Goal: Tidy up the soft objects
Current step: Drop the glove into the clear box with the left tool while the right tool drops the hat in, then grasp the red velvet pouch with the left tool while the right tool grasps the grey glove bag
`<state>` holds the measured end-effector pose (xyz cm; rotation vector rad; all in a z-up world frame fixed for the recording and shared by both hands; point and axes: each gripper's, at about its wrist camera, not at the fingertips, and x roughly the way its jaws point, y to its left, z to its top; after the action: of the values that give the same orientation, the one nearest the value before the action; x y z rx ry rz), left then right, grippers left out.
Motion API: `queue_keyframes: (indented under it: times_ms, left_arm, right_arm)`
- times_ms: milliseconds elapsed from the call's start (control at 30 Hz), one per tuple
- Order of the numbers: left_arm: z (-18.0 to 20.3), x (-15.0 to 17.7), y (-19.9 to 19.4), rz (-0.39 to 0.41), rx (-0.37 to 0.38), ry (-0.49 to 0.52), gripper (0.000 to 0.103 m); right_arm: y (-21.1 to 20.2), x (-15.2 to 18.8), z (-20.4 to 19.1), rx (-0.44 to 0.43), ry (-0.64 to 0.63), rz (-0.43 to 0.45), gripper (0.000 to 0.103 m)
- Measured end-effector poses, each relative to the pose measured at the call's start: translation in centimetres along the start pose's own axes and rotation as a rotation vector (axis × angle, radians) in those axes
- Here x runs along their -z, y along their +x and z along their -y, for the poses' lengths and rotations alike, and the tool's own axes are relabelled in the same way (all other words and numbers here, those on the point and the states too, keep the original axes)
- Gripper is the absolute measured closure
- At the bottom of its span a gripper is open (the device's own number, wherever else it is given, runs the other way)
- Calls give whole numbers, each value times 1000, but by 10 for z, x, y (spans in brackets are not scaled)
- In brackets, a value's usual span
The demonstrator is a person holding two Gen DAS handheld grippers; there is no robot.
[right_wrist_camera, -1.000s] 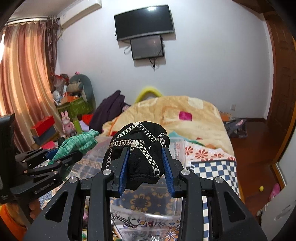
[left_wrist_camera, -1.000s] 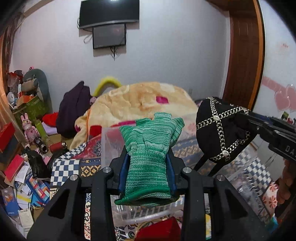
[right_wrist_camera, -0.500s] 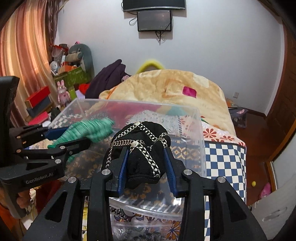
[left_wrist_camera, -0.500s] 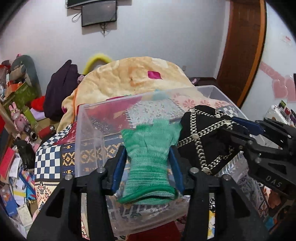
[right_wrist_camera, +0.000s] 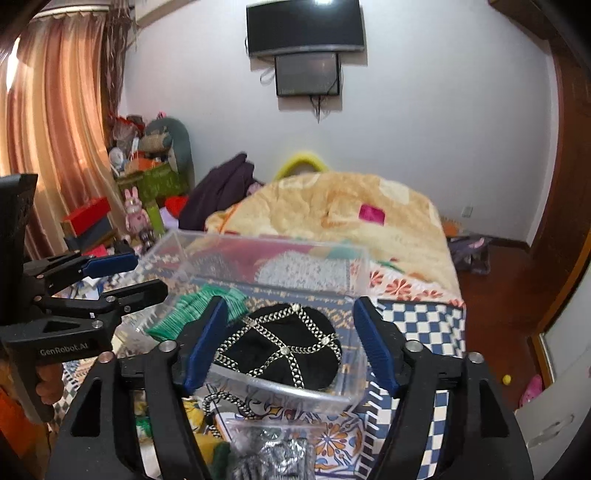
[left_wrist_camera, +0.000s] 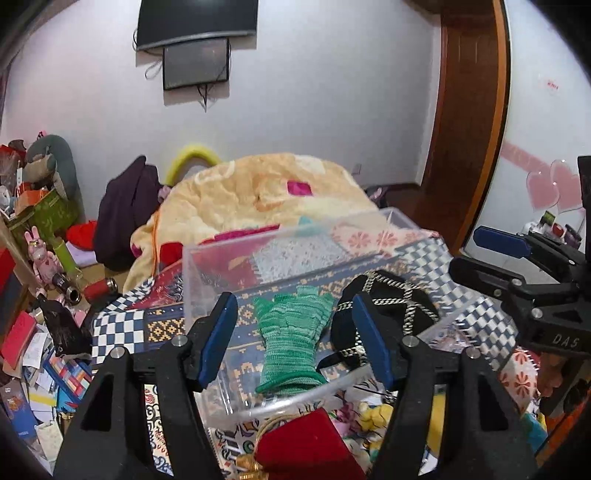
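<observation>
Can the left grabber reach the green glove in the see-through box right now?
Probably yes. The left gripper is open, its jaws spread either side of the green glove, which lies in the open-topped clear box beside the black hat. Nothing covers it from above.

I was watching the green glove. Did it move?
Yes. The green glove left the left gripper, whose jaws are open, and now lies inside the clear bin.

1 green glove (left_wrist_camera: 291, 343), 1 black hat (right_wrist_camera: 279, 347), 1 clear bin (right_wrist_camera: 354, 284), 2 wall screens (right_wrist_camera: 306, 26).
</observation>
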<state>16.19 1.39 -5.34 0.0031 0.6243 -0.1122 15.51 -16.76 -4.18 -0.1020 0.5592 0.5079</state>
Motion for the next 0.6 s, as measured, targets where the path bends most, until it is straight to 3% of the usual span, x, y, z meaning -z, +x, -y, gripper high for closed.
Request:
queue_keyframes:
  times_ms: [300,600]
  left_arm:
    - [7,20,-37,80,-27,16,28]
    - [3,65,-34,11,-2,-16,28]
  right_arm:
    - [-28,14,-10,27,-28,66,33]
    - [-18,45,0,35,34,-4,33]
